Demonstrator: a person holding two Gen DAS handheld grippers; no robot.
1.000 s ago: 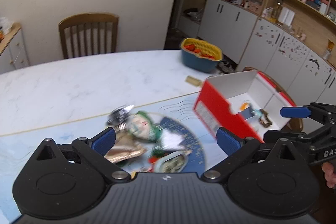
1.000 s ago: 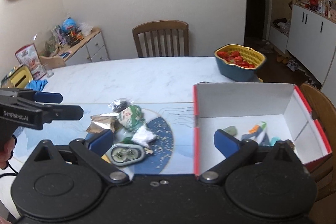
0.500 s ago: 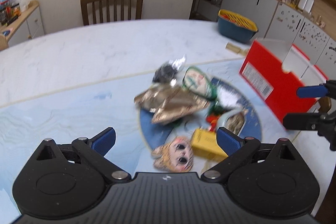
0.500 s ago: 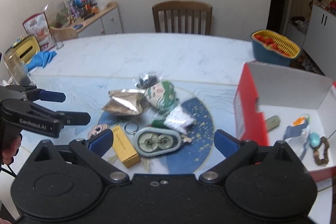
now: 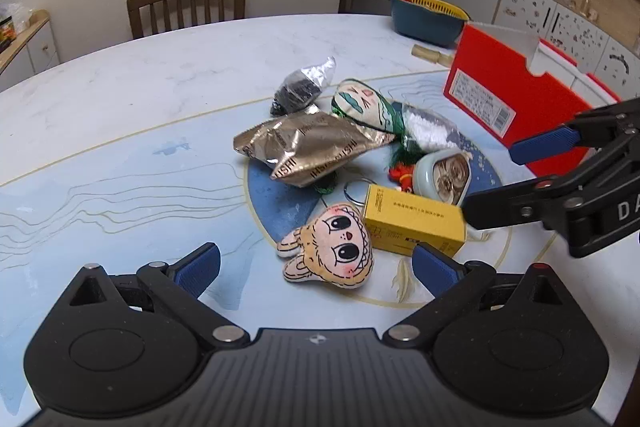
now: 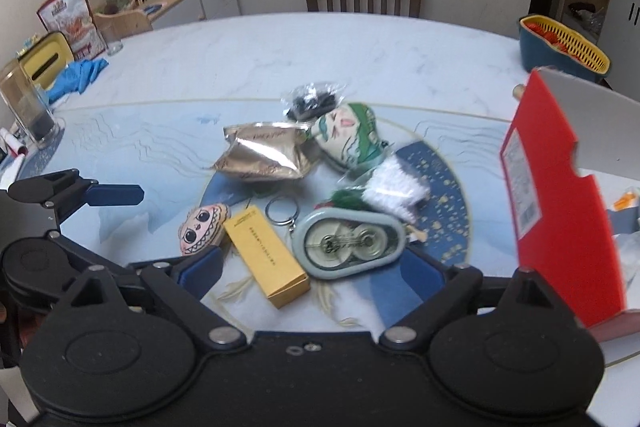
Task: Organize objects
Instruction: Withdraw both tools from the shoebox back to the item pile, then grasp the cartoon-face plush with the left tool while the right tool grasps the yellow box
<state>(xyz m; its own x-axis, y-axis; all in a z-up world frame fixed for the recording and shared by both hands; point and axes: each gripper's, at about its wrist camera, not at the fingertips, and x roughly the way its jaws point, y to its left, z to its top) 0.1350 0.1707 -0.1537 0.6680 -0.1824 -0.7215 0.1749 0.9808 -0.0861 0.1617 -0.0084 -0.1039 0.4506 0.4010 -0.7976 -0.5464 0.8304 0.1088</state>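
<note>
**Both tongs empty above the pile, box waiting to your right**

Nearest you, your left tongs point(image 5: 316, 265) stand wide apart with nothing between the pads, hanging just short of the plush face charm point(image 5: 332, 251). That charm looks soft and light; pinch it across the stuffed middle, not by the ears. Your right tongs point(image 6: 310, 267) are beginning to close, yet they grip nothing; the yellow carton point(image 6: 266, 259) and the oval tin point(image 6: 348, 245) lie on the tabletop point(image 6: 240, 59) ahead of the pads. The carton should be stiff but crushable, so take it across its narrow sides. The tin looks hard and smooth and may slip; hold it across the short width. A key ring point(image 6: 282, 211) lies flat between them, awkward to lift.

Further out, the gold foil pouch point(image 5: 308, 147) is puffy and slick; grab a sealed edge. Beyond lie a green-haired plush point(image 5: 364, 103) and two clear bags.

The red box point(image 6: 560, 203) stands open at the right, already holding a few things.
</note>
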